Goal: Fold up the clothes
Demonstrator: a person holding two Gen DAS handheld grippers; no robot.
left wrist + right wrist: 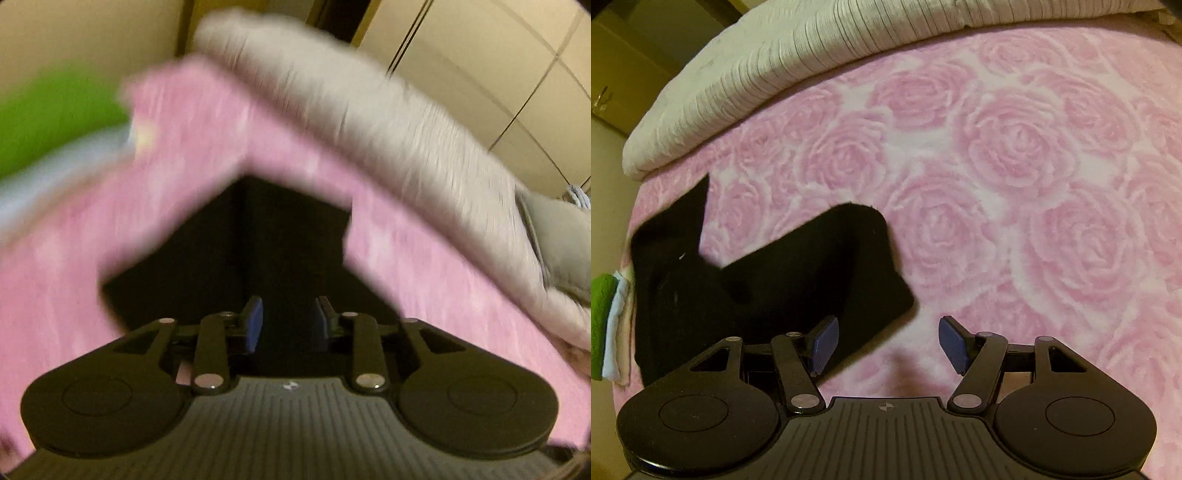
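Note:
A black garment (768,273) lies on a pink rose-patterned blanket (1015,184), partly folded, with one flap lying toward the right. In the left wrist view the black garment (258,240) fills the middle, blurred by motion. My left gripper (286,325) is over the black garment with its blue pads (255,325) a small gap apart and nothing visibly between them. My right gripper (886,345) is open and empty, just right of the garment's near edge, its left pad (822,343) over the cloth.
A white ribbed quilt (775,74) lies folded along the blanket's far side. Green, blue and white folded cloths (609,325) are stacked at the left edge of the bed. Beige cupboard doors (498,74) stand beyond the bed.

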